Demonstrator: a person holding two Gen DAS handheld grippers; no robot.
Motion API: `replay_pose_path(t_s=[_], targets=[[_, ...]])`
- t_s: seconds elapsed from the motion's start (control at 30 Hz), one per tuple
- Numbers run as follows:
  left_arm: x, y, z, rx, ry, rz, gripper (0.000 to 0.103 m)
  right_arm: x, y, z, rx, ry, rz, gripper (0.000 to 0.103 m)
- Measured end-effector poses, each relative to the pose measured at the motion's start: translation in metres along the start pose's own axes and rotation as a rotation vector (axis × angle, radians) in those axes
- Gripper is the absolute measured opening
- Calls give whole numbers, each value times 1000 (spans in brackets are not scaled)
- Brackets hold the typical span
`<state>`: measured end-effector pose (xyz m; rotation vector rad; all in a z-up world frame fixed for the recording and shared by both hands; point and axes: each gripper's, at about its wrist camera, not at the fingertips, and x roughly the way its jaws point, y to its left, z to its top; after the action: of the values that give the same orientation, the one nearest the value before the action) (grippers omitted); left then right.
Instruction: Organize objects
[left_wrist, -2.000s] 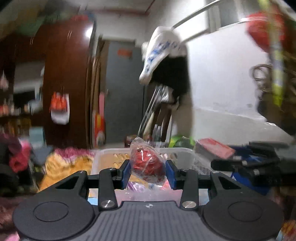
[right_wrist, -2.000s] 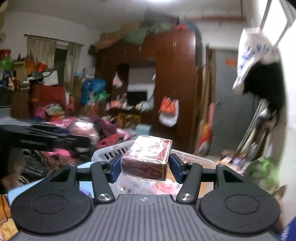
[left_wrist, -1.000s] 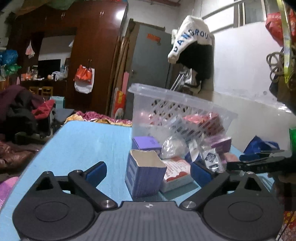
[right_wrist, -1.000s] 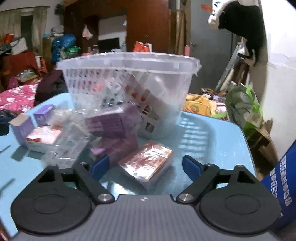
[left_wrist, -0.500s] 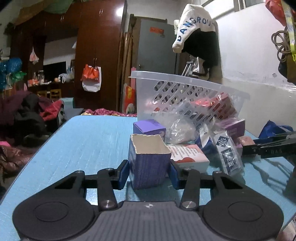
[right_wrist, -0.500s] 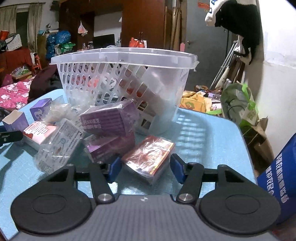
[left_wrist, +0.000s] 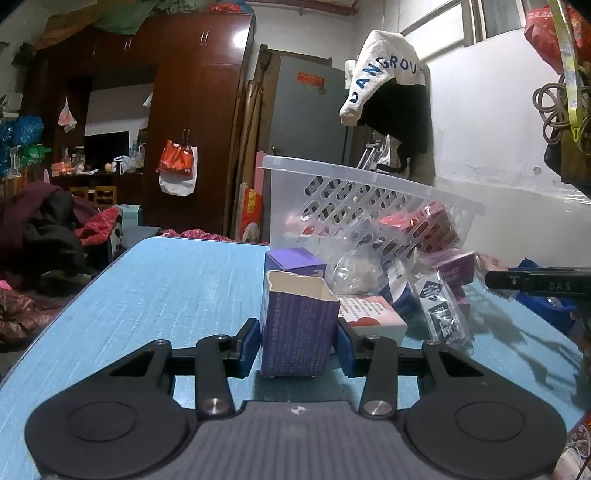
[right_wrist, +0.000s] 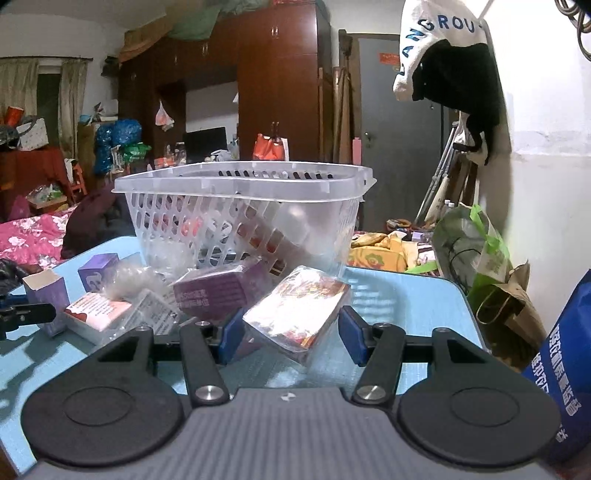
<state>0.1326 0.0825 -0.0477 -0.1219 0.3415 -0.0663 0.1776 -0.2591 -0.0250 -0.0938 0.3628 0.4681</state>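
My left gripper (left_wrist: 297, 338) is shut on an open-topped purple carton (left_wrist: 297, 325) that stands upright on the blue table (left_wrist: 166, 291). My right gripper (right_wrist: 291, 334) is shut on a shiny red plastic-wrapped packet (right_wrist: 299, 310), tilted up off the table. A clear perforated basket (right_wrist: 243, 218) with red packets inside stands behind it; it also shows in the left wrist view (left_wrist: 369, 206). The purple carton shows at the left of the right wrist view (right_wrist: 46, 295).
Loose items lie between the grippers and the basket: a small purple box (left_wrist: 293, 260), a crumpled clear bag (left_wrist: 351, 273), a white-and-red box (left_wrist: 369, 314), a wrapped purple box (right_wrist: 221, 290). A blue bag (right_wrist: 561, 369) stands at the table's right edge.
Both grippers dropped items over the basket, came down to the table and closed: the left on the purple carton, the right on the red packet, which now tilts upward.
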Motion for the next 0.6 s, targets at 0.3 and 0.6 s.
replay_pose_path(t_s=[0.3,0.6], targets=[[-10,3,-4,-19,-53,-17,46,-4,-1,-1,11,-34,6,59],[-15,6,1,-32,-98,-68,45,-25,-2,-4,30,-167,-5,59]])
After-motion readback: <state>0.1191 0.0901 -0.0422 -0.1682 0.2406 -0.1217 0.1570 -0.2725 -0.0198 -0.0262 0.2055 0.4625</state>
